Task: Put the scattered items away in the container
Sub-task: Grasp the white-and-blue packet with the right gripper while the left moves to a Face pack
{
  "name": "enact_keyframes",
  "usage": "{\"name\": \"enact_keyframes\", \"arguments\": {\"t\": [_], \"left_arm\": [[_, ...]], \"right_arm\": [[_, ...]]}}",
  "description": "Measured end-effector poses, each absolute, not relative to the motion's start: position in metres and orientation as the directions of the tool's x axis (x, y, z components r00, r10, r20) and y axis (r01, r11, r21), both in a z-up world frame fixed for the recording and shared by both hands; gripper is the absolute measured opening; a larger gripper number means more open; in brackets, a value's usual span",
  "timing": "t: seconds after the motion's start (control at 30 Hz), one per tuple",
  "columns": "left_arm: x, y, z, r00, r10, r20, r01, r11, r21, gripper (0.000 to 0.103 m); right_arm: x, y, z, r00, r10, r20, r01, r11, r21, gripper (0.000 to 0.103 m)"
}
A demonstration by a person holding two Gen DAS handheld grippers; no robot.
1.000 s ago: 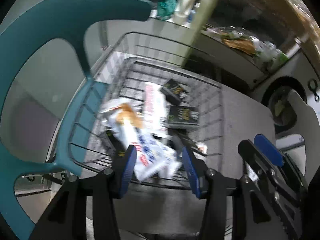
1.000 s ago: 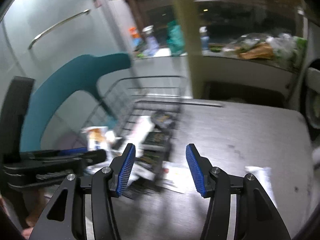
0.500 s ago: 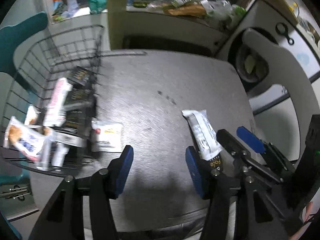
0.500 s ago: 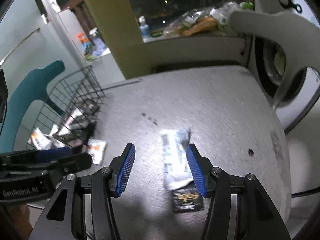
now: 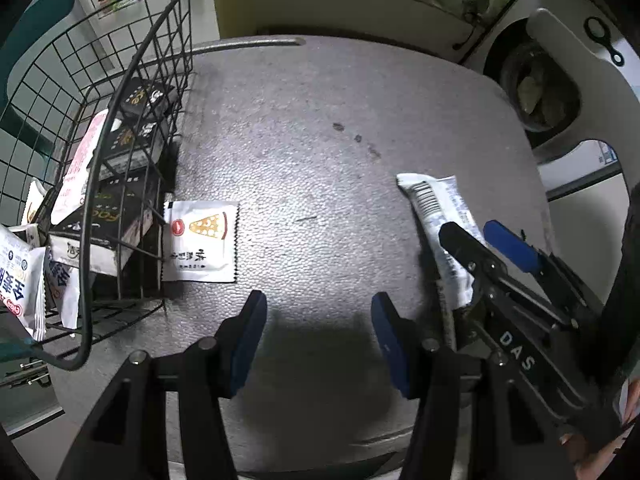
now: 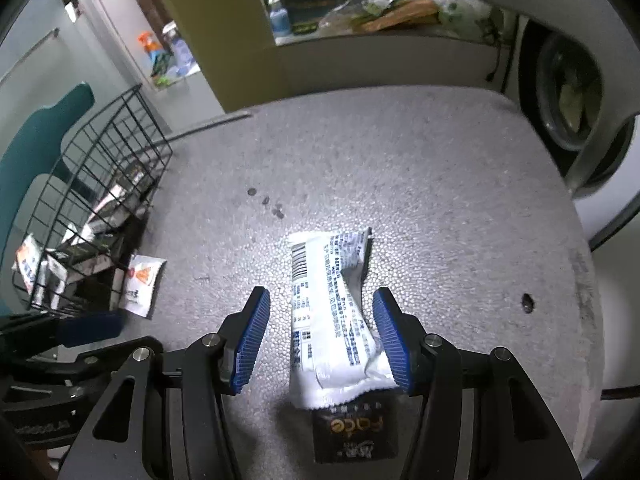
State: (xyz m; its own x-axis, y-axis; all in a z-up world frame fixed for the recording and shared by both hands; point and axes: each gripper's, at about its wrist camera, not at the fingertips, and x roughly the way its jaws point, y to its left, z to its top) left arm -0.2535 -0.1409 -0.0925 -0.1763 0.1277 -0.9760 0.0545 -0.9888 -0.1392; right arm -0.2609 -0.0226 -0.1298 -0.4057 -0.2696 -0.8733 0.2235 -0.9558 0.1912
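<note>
A: Nearest the right gripper, what lies there?

B: A small black packet lies flat on the grey bench, low between the fingers. A long white wrapper overlaps its far edge and runs away from the camera. The jaws stand wide, one either side of the wrapper, gripping nothing; the right pad is just beside its crumpled near corner, perhaps touching.

A: And the left gripper?

B: Also wide open and empty, over bare bench. The white sachet with a pizza-slice print lies flat just ahead and to its left, outside the jaws.

A: Anything in the way?

B: The sachet's left edge sits against the black wire basket, which stands at the bench's left edge. Inside are black boxes, a pink-and-white packet and white snack bags.

A: Further off?

B: Three dark spots on the bench beyond the wrapper, a teal chair behind the basket, and a cluttered counter at the back.
</note>
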Motion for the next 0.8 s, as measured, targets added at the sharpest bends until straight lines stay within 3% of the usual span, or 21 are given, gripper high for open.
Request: {"name": "enact_keyframes", "arguments": {"t": [0.4, 0.43, 0.47, 0.7, 0.8], "left_arm": [[-0.257, -0.15, -0.109, -0.138, 0.129, -0.982, 0.074, -0.987, -0.14, 0.06], [-0.257, -0.151, -0.11, -0.135, 0.131, -0.982, 0.075, -0.987, -0.142, 0.06], [-0.257, -0.152, -0.111, -0.132, 0.131, -0.982, 0.076, -0.987, -0.142, 0.06], [-0.254, -0.138, -0.109, -0.13, 0.147, -0.981, 0.045, -0.987, -0.154, 0.06], [-0.253, -0.114, -0.11, -0.126, 0.164, -0.978, 0.007, -0.986, -0.166, 0.06]], "right_arm": [[-0.279, -0.037, -0.159, -0.367, -0.25, -0.896, 0.228, -0.958, 0.174, 0.054], [-0.28, -0.038, -0.158, -0.366, -0.247, -0.897, 0.23, -0.958, 0.17, 0.052], [-0.28, -0.038, -0.157, -0.37, -0.246, -0.896, 0.225, -0.959, 0.17, 0.039], [-0.271, -0.009, -0.136, -0.441, -0.222, -0.87, 0.146, -0.974, 0.175, 0.038], [-0.262, 0.02, -0.131, -0.48, -0.139, -0.866, 0.058, -0.99, 0.127, 0.038]]}}
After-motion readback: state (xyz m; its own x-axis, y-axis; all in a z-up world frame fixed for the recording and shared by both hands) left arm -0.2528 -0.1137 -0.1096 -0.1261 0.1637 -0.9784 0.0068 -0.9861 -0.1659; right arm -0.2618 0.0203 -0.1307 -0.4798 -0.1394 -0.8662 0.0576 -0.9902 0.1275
